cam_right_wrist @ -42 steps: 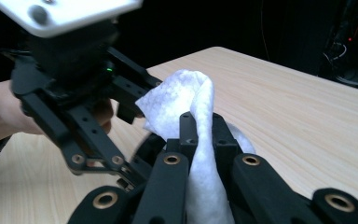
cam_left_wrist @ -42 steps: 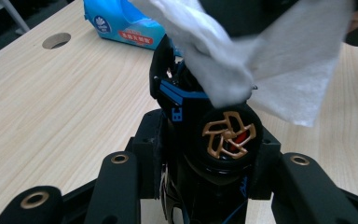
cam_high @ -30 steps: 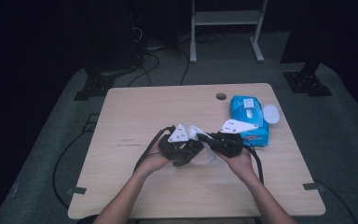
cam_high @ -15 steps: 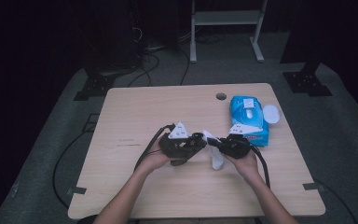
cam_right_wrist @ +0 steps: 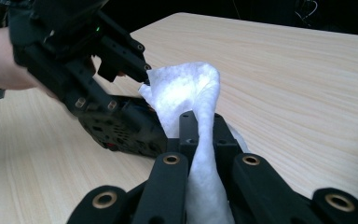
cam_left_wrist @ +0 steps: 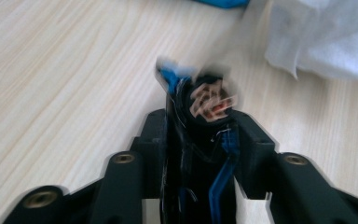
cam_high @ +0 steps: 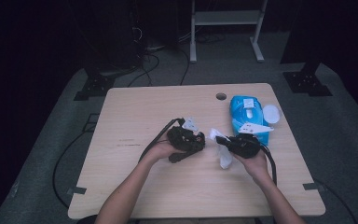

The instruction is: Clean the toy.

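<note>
Tissue [cam_right_wrist: 193,98] hangs pinched in the right claw [cam_right_wrist: 200,135], just above the table [cam_high: 135,107] near the blue wipes pack [cam_high: 246,114]. The left claw [cam_left_wrist: 200,126] is clenched on a small dark blurred object [cam_left_wrist: 209,100] beside it.

In the high view the tabletop [cam_high: 135,116] is lit softly from above, while the floor and the upper part of the frame stay very dark. This picture is a little soft and grainy. In the left gripper view the light is bright and even, but the small dark object [cam_left_wrist: 208,100] in the middle of the frame is smeared by motion blur. In the right gripper view the white tissue [cam_right_wrist: 186,93] is almost overexposed, and the upper left of the frame is dark and blurred.
</note>
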The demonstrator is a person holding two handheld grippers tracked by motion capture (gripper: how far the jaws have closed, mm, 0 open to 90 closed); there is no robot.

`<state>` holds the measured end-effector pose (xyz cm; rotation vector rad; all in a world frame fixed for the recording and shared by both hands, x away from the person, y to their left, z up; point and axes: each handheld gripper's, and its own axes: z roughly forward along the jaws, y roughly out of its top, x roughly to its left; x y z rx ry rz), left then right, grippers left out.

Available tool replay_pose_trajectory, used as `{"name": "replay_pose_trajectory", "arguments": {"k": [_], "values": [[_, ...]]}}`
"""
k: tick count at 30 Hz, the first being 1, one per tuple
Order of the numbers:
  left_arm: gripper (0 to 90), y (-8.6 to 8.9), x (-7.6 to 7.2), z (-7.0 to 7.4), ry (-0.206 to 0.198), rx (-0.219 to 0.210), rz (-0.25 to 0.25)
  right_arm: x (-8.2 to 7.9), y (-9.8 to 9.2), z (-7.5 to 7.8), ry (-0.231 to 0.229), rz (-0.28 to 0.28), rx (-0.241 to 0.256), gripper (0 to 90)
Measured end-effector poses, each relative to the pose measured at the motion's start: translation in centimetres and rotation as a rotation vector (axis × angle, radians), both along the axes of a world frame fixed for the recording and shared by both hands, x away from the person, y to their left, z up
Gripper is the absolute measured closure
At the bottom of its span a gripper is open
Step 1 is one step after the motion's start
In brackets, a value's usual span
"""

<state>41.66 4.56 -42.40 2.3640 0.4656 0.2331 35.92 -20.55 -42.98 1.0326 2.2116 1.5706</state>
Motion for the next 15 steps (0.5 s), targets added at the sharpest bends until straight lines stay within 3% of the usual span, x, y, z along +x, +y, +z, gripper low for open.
{"name": "replay_pose_trajectory", "arguments": {"k": [1, 6, 10, 15], "values": [[61.0, -0.2, 0.2, 0.1, -0.013, 0.019, 0.005, 0.0, -0.1, -0.1, 0.004, -0.004, 0.004, 86.1], [60.6, -0.5, 0.4, 0.3, 0.005, 0.044, -0.015, 0.0, -0.1, -0.3, 0.008, 0.003, -0.004, 86.1], [58.0, 0.4, 0.3, 0.5, 0.039, -0.026, -0.005, 0.0, -0.1, -0.2, 0.006, 0.003, -0.007, 86.0], [54.2, 2.8, 0.5, 1.1, 0.067, -0.104, -0.001, 0.0, -0.2, -0.2, 0.008, -0.002, 0.003, 86.0]]}}
